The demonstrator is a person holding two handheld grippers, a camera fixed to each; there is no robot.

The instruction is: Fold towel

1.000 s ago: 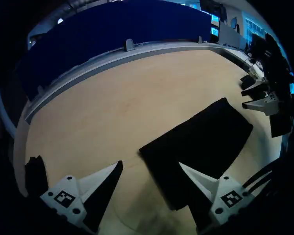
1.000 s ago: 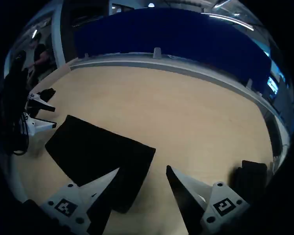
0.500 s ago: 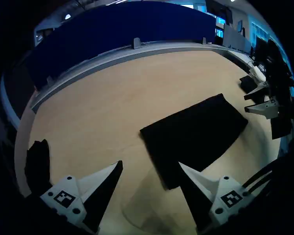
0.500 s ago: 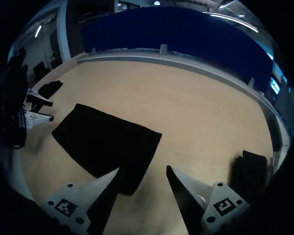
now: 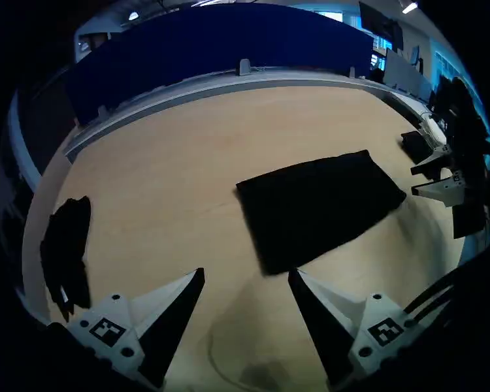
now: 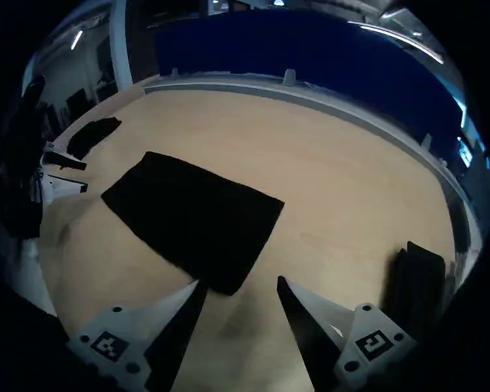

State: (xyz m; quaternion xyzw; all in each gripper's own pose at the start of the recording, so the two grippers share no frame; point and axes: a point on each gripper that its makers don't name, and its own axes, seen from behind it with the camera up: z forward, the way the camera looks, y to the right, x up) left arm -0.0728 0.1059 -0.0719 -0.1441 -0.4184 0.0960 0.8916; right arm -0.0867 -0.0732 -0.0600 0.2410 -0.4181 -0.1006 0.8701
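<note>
- Black towel [image 5: 320, 209] lies flat on the wooden bench [image 5: 160, 170], nothing touching it.
- left gripper [image 5: 245, 271]: fingers spread wide, empty, hovering near the towel's closest corner.
- right gripper [image 6: 238, 281]: same deal, wide apart and holding nothing.

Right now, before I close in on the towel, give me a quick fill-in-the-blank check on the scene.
1. The towel lies ___ on the table.
2. The left gripper has its jaws ___.
3. The right gripper holds ___.
4. The partition behind the table is ___ in colour.
Missing words: flat; open; nothing; blue.
</note>
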